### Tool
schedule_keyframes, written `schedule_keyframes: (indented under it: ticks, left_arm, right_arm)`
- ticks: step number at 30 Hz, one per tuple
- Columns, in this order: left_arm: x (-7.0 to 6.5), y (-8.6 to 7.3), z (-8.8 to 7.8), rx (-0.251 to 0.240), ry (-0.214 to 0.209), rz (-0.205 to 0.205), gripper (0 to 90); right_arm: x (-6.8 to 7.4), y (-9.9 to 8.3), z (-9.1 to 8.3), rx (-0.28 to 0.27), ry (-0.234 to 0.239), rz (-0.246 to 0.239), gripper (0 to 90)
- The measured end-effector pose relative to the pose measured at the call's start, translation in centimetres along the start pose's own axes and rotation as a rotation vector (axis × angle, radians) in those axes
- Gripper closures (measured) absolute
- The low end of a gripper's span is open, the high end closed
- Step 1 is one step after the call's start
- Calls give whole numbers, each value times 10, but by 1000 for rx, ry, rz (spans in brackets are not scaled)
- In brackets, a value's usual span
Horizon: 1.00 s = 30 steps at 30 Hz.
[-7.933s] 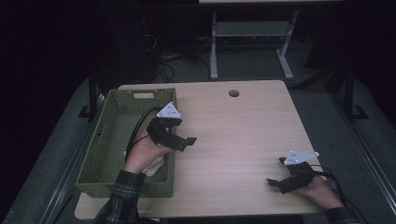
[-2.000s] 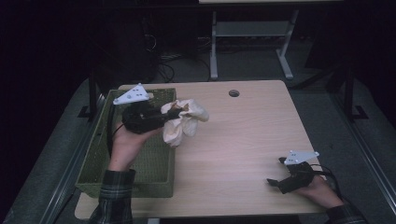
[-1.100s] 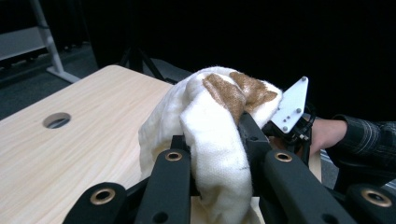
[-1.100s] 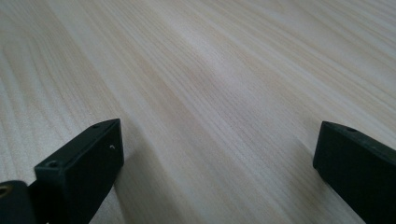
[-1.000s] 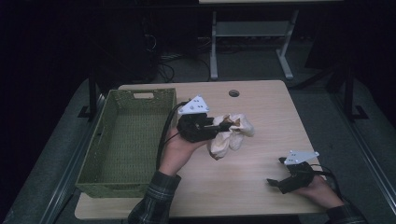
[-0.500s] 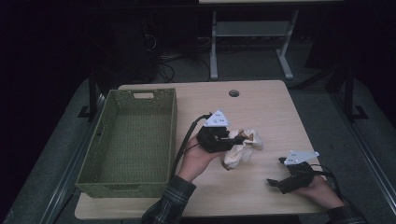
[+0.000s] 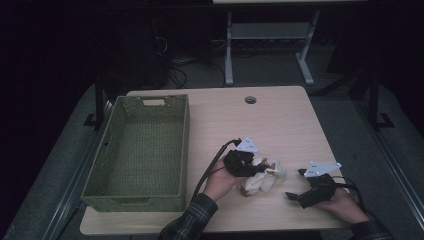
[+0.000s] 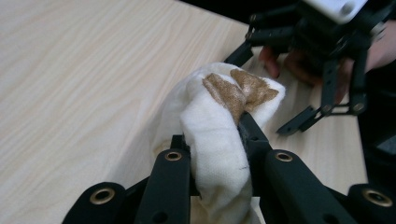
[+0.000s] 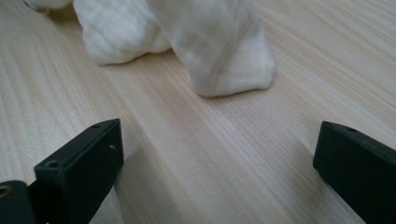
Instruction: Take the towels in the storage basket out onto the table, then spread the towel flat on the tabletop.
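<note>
A cream cloth with a brown patch is bunched up at the front middle of the wooden table. My left gripper is shut on it, and in the left gripper view both black jaws press into the cloth from either side. The cloth's lower folds touch the tabletop in the right gripper view. My right gripper rests low near the front right edge, just right of the cloth. Its jaws stand wide apart over bare wood, nothing between them.
A green woven basket stands empty along the table's left side. A round cable hole sits near the far edge. Beyond the table are a white frame's legs and dark floor.
My left gripper carried the cloth out of the basket, across the table to the right and down toward the front. The right gripper has stayed where it was.
</note>
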<state>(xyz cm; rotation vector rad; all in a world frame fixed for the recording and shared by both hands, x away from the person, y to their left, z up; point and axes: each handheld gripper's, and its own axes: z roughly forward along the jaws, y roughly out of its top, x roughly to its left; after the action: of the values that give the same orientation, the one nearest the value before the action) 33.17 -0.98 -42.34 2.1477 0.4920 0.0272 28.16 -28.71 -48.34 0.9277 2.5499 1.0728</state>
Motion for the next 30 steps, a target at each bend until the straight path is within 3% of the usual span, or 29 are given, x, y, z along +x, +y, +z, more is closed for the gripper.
schedule_keyframes:
  ticks: [6,11,18,26,30]
  left_arm:
    - [3,-9,12,51,22,9,754]
    - [5,-18,26,126,34,24,714]
    - [5,-15,21,104,23,9,468]
    - [5,-12,-1,50,62,-8,439]
    - [7,-13,-11,38,76,-13,474]
  right_arm:
    - [0,0,0,2,2,2,14]
    - [0,0,0,2,2,3,14]
    - [0,0,0,2,2,2,14]
    - [0,0,0,3,2,2,14]
    - [0,0,0,2,2,1,14]
